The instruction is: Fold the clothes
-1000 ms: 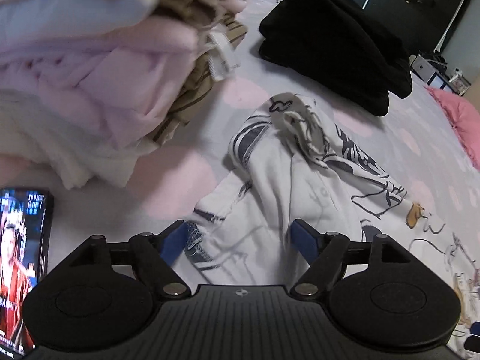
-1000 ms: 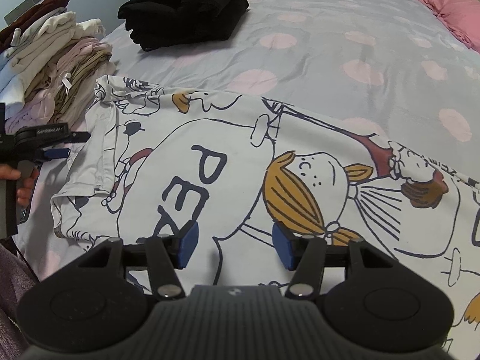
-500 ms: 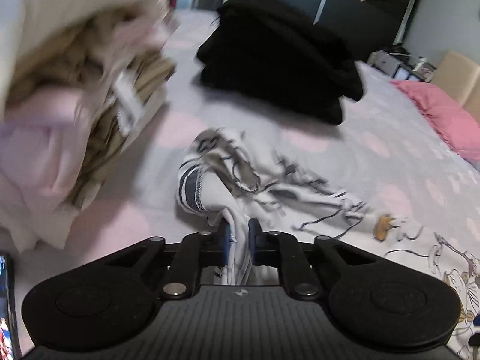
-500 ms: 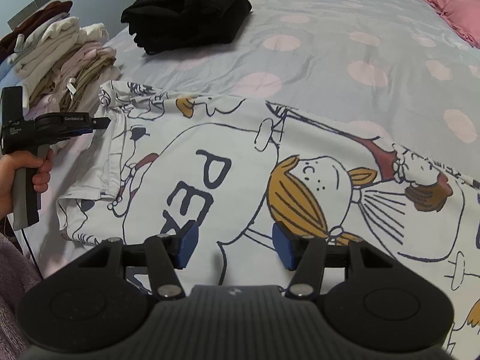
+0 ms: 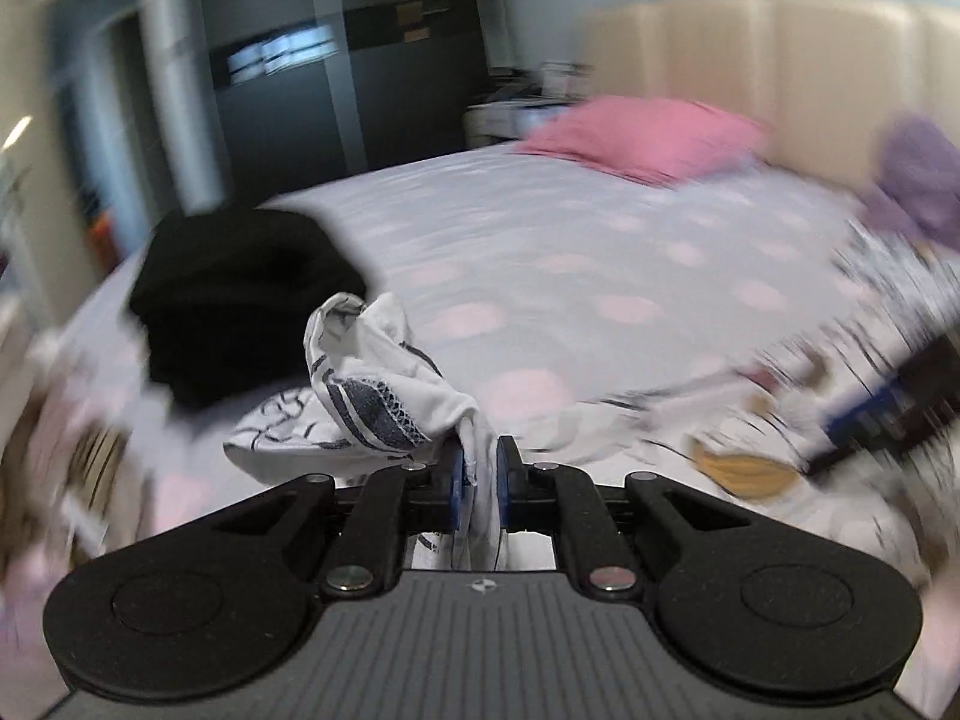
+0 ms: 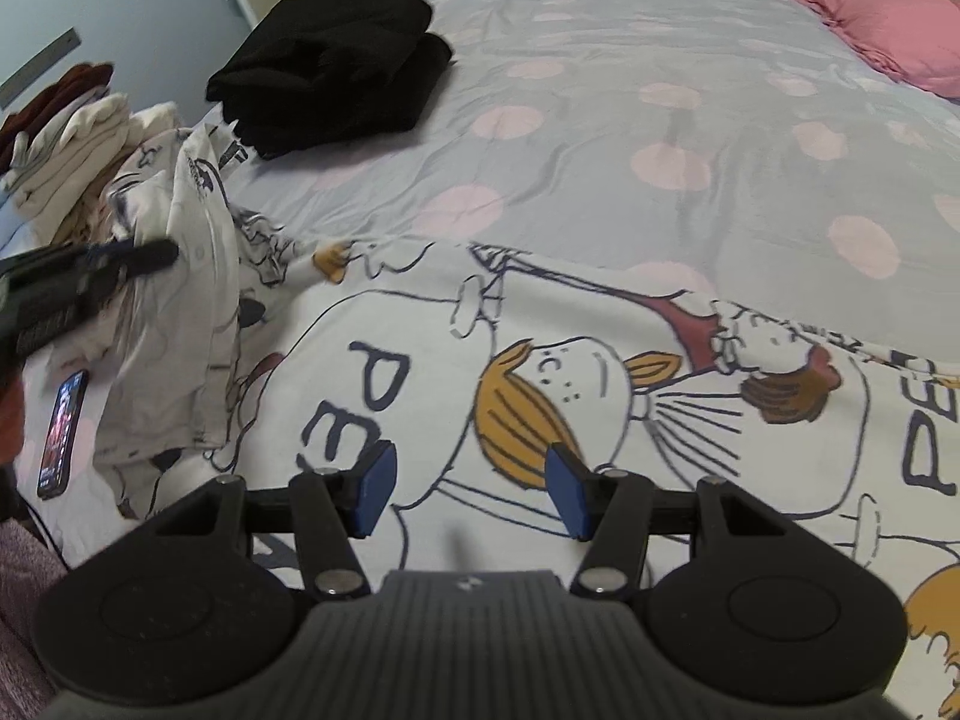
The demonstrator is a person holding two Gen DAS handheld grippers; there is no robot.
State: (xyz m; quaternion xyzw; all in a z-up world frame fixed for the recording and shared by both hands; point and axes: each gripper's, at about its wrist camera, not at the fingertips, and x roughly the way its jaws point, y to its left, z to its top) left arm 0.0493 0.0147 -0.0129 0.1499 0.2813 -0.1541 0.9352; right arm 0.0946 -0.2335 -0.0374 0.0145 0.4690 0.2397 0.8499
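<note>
1. The right hand-held gripper hovers with blue pads apart over the cartoon-print garment spread on the bed.
2. The left hand-held gripper is clamped on the garment's bunched, raised corner.
3. A phone lies beside it.
4. Farther off: folded black clothes, a pink pillow.

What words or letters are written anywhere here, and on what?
"PE": large dark letters, seen sideways, on the cartoon-print garment spread on the bed, in the right wrist view.
"PE": the same letters again at that garment's right edge, cut off by the frame.
Phone screen by the garment's left end: too small to read.
Small logo on each gripper body: a mark, no readable letters.
Left wrist view: too blurred, nothing readable.
</note>
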